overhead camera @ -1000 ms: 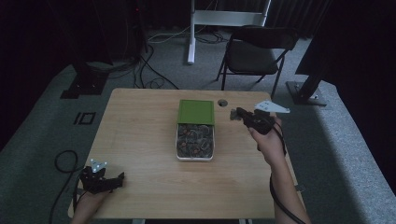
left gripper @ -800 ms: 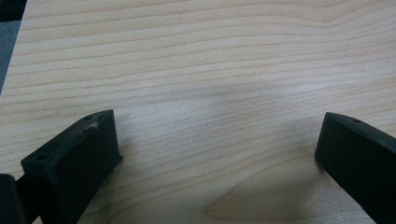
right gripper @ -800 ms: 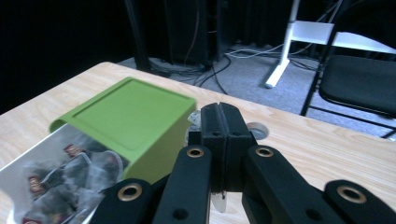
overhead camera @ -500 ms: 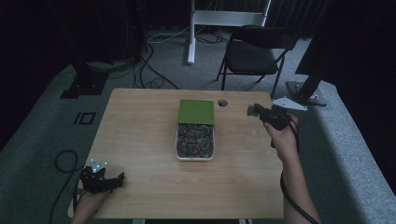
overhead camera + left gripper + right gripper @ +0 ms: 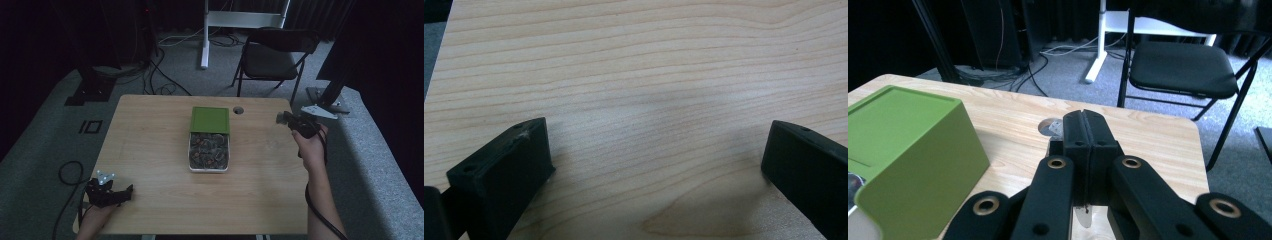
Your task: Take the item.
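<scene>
There is one wooden table (image 5: 150, 150), and on it sits one see-through box (image 5: 208, 152) full of small dark bits. One green lid (image 5: 210, 120) lies on the far end of the box, so the near part is open. The box is in the middle of the table, between the two hands.

There are two grippers. The right gripper (image 5: 283, 118) is held up above the right side of the table, near the far edge, well apart from the box. Its jaws are pressed tight together, and I see nothing between them. In the right gripper view the green lid looks like a big block off to the side, with the round hole (image 5: 1050, 127) in the table just past the jaw tips.

The left gripper (image 5: 127, 191) rests low at the near left corner. Its jaws are spread wide over bare wood and hold nothing.

I think this is the reaching step, with nothing picked up yet (the box looks untouched). Next, the right gripper would need to spread its jaws and move over to the lid or the box.

One black chair (image 5: 272, 55) stands behind the table.
</scene>
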A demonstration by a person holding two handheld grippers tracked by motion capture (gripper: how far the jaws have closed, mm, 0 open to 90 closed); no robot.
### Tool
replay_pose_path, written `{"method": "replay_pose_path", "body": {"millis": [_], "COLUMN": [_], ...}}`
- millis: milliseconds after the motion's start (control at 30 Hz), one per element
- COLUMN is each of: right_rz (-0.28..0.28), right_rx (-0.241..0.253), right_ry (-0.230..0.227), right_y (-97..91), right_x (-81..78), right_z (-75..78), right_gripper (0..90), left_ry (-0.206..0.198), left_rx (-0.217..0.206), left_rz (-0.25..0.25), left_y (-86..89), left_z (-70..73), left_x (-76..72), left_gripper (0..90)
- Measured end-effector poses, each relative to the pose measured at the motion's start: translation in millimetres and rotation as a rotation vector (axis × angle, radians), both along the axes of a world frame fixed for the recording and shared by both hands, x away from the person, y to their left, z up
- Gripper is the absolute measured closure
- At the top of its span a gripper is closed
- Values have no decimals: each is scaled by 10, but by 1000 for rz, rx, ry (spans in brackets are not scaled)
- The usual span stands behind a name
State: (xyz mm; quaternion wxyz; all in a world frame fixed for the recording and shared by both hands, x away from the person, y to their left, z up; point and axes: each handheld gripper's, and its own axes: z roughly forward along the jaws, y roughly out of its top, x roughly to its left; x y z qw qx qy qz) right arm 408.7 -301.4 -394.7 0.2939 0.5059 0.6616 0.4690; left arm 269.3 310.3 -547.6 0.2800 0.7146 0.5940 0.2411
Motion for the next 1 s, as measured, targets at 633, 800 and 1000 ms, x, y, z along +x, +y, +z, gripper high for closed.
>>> {"method": "replay_pose_path", "body": {"millis": [633, 800, 1000], "right_rz": [-33, -43, -51], "right_rx": [5, -10, -20], "right_ry": [59, 78, 108], "right_y": [-103, -111, -120], "right_x": [53, 83, 130], "right_z": [-283, -341, -442], "right_gripper": [900, 900, 900], "left_ry": [0, 0, 0], "left_rx": [0, 0, 0], "left_rz": [0, 0, 0], "left_y": [0, 0, 0], "left_z": [0, 0, 0], "left_x": [0, 0, 0], "left_gripper": [2, 2, 2]}}
